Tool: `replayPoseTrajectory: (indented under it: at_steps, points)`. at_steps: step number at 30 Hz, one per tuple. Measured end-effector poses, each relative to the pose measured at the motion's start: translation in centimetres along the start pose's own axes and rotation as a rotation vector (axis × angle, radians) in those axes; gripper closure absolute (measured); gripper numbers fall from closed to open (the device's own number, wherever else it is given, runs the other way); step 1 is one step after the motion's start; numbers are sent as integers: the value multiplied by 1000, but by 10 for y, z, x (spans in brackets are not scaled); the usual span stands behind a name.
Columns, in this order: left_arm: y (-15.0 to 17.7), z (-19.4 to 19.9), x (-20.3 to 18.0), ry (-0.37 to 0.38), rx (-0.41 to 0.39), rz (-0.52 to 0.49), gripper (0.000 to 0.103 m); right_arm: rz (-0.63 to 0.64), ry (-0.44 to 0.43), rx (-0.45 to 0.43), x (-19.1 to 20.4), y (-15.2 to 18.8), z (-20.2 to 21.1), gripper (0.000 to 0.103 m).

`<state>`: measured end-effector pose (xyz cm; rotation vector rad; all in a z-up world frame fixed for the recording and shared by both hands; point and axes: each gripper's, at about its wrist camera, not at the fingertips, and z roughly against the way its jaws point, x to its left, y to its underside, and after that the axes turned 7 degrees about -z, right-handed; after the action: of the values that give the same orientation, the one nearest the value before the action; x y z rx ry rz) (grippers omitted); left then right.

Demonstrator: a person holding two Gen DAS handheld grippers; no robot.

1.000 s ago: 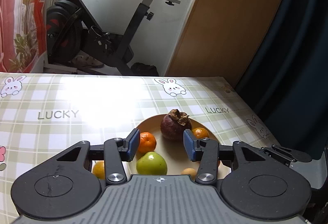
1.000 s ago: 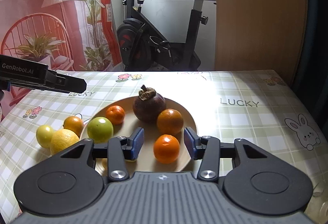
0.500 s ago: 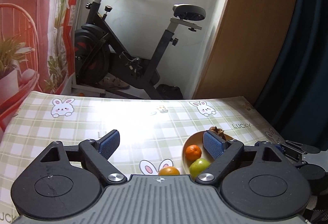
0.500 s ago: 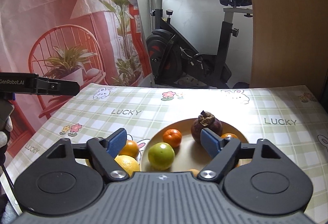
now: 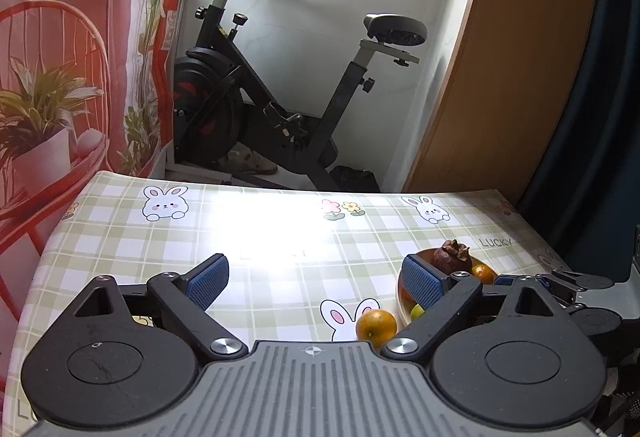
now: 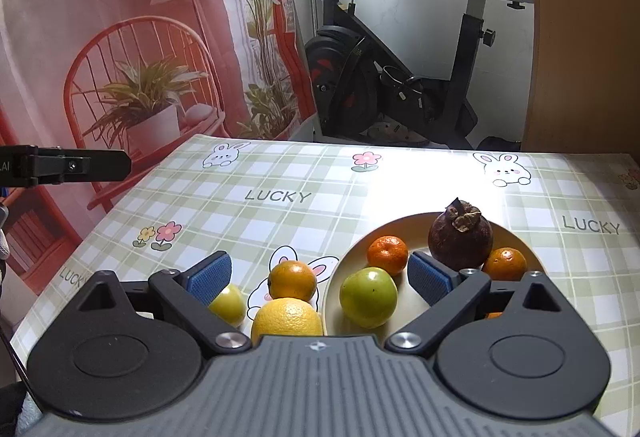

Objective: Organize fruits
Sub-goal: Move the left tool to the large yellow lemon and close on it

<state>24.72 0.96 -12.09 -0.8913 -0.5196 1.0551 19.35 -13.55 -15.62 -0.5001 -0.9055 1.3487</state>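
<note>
Your left gripper (image 5: 314,281) and right gripper (image 6: 318,275) are both spread wide w/ nothing between the blue pads. The plate (image 6: 404,227) sits on the checked tablecloth (image 6: 280,173), toward its right side. On the plate you have the dark mangosteen (image 6: 460,237), a green fruit (image 6: 368,297) and two small tangerines (image 6: 387,254). Just left of the plate, on the cloth, lie an orange (image 6: 292,280), a big yellow citrus (image 6: 287,321) touching it, and a yellow-green fruit (image 6: 228,305) partly behind your right gripper's left finger.
</note>
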Motion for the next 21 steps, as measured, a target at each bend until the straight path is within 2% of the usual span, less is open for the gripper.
replayPoseTrajectory:
  at_steps: [10,14,21]
  points:
    - [17,-7,-10,23,40,-63,8,46,-11,54,6,16,-14,8]
    - [23,-10,-12,37,51,-81,8,81,-16,70,12,20,-20,15]
    - [33,-23,-5,82,96,-43,11,195,-54,92,31,36,-29,23]
